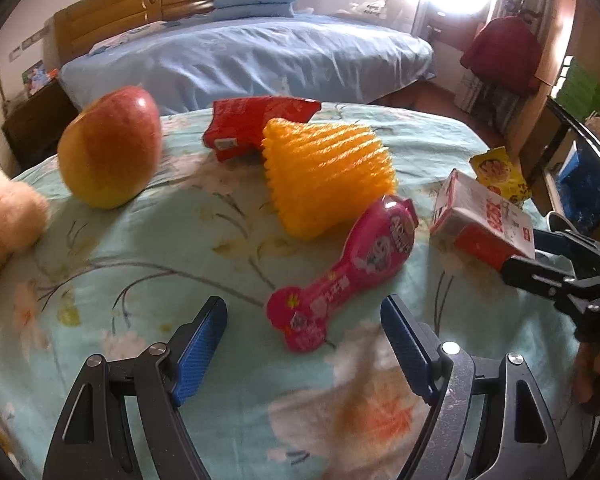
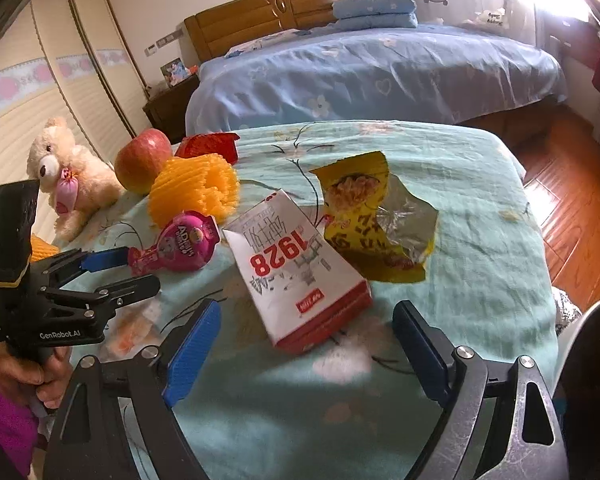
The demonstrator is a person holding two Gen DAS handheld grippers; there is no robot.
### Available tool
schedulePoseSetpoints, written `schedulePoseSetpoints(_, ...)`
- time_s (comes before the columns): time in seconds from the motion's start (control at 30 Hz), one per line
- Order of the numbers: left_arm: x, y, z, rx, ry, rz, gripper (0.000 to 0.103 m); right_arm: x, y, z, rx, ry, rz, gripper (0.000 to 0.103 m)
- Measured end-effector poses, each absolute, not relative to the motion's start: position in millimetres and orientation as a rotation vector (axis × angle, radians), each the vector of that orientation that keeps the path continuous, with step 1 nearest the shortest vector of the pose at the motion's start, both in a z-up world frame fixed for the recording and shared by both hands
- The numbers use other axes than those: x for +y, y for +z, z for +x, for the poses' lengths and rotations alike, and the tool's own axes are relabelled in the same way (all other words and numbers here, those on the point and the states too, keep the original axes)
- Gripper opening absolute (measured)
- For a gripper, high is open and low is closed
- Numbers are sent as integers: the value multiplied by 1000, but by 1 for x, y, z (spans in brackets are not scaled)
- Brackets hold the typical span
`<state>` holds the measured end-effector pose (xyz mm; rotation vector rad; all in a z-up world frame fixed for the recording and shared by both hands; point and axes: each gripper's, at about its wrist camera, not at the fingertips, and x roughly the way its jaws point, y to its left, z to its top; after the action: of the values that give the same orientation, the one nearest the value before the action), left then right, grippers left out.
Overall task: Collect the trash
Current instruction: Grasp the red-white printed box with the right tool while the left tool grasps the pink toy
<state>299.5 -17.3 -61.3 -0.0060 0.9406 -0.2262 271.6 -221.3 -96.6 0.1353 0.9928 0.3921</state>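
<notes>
Your carton (image 2: 300,268) reads "1928" in red, upside down, with a red base; beside it the pink packet (image 2: 178,246) reads "ADell"; your left hand-held gripper (image 2: 126,270) carries "GenRobot.AI"; only the right view shows the teddy bear (image 2: 66,176) whole and the torn yellow wrapper (image 2: 374,216) just behind the carton; your left hand-held gripper (image 1: 302,344) gapes wide, empty, around the pink packet's (image 1: 340,268) near end; your right hand-held gripper (image 2: 306,350) spreads wide, empty, at the carton's base on the floral surface (image 2: 480,200).
</notes>
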Motion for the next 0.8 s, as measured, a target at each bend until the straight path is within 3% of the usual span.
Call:
schedulePoseSetpoints(0.07,-20,-63,300,932,-250,-1,77,-219,-98,273,993,384,117,83)
schedulePoseSetpoints(0.1,-23,-64,300,928,-259,11,73,-218,-99,273,995,374,106,75)
schedulePoseSetpoints(0.23,-36,-65,294,919,-276,77,38,-219,-98,272,992,339,90,57)
schedulePoseSetpoints(0.6,-45,-55,251,924,-323,-3,17,-225,-88,238,977,351,134,53)
schedulePoseSetpoints(0.8,-45,-49,224,915,-326,-65,15,-240,-80,214,958,335,186,53)
